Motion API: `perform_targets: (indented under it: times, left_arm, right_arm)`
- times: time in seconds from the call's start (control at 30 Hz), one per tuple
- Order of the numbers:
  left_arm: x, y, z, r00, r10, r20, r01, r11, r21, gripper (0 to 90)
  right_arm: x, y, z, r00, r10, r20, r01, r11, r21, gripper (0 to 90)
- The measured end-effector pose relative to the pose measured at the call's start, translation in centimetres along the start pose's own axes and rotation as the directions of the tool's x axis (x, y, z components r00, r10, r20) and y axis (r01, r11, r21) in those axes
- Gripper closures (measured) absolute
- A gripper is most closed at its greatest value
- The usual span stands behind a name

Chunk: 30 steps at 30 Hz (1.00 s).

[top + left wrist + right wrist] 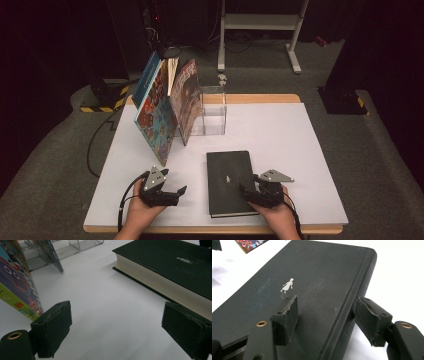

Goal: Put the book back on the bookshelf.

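Black book (229,181) lies flat, right of 3 leaning books (165,107)

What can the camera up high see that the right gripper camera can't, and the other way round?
High view: the clear box and the person's right hand. Right gripper view: the worn pads of the right gripper, open, one above the cover and one beside its edge. Both: the black book with its little white figure.
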State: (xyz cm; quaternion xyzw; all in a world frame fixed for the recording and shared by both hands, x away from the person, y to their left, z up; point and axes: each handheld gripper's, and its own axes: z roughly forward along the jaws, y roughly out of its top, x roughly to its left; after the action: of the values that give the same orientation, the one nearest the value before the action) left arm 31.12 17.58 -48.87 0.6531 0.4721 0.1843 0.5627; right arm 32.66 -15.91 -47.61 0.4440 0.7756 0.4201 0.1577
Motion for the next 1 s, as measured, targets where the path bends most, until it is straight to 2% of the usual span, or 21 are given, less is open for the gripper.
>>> perform_targets:
  times: [0.2, 0.3, 0.33, 0.4, 0.6, 0.67, 0.73, 0.93, 1.0]
  left_arm:
    - [-0.2, -0.1, 0.1, 1.0000, 0.005, 0.007, -0.005, 1.0000, 0.005, 9.5]
    - [-0.4, -0.1, 0.2, 0.9999, 0.005, 0.015, -0.006, 0.9999, 0.011, 9.4]
    - [-0.4, -0.1, 0.2, 0.9998, -0.006, 0.019, 0.006, 1.0000, 0.005, 9.5]
    - [-0.4, -0.1, 0.1, 0.9998, -0.003, 0.022, 0.003, 1.0000, 0.003, 9.5]
    - [-0.3, -0.1, 0.3, 0.9996, -0.002, 0.027, 0.002, 1.0000, 0.009, 9.6]
    - [-0.4, 0.0, 0.4, 0.9996, -0.003, 0.029, 0.002, 1.0000, 0.007, 9.6]
    - [-0.6, 0.1, 0.5, 0.9993, -0.002, 0.036, 0.002, 1.0000, 0.004, 9.7]
    - [-0.8, 0.3, 1.0, 0.9987, 0.004, 0.050, -0.005, 0.9999, 0.009, 9.7]
    - [-0.9, 0.3, 1.2, 0.9984, 0.007, 0.056, -0.008, 0.9999, 0.011, 9.7]
  right_arm:
    - [0.8, 0.8, 1.3, 0.9993, -0.021, -0.033, 0.021, 1.000, 0.007, 35.7]
    - [0.6, 0.7, 1.2, 0.9988, -0.017, -0.045, 0.017, 1.000, -0.009, 37.4]
    - [0.4, 0.6, 1.0, 0.9973, -0.018, -0.072, 0.017, 1.000, -0.018, 35.8]
    - [0.3, 0.2, 0.4, 0.9942, -0.026, -0.104, 0.023, 0.999, -0.034, 32.6]
    - [0.4, -1.8, -1.8, 0.9895, -0.044, -0.138, 0.040, 0.999, -0.031, 30.1]
    - [0.6, -2.3, -2.3, 0.9880, -0.037, -0.150, 0.033, 0.999, -0.028, 29.5]
    - [1.0, -3.0, -2.6, 0.9847, -0.048, -0.167, 0.047, 0.999, -0.008, 27.2]
    - [1.2, -3.5, -2.9, 0.9770, -0.049, -0.208, 0.050, 0.999, 0.001, 24.1]
    - [1.4, -3.8, -2.9, 0.9768, -0.062, -0.205, 0.069, 0.997, 0.030, 21.7]
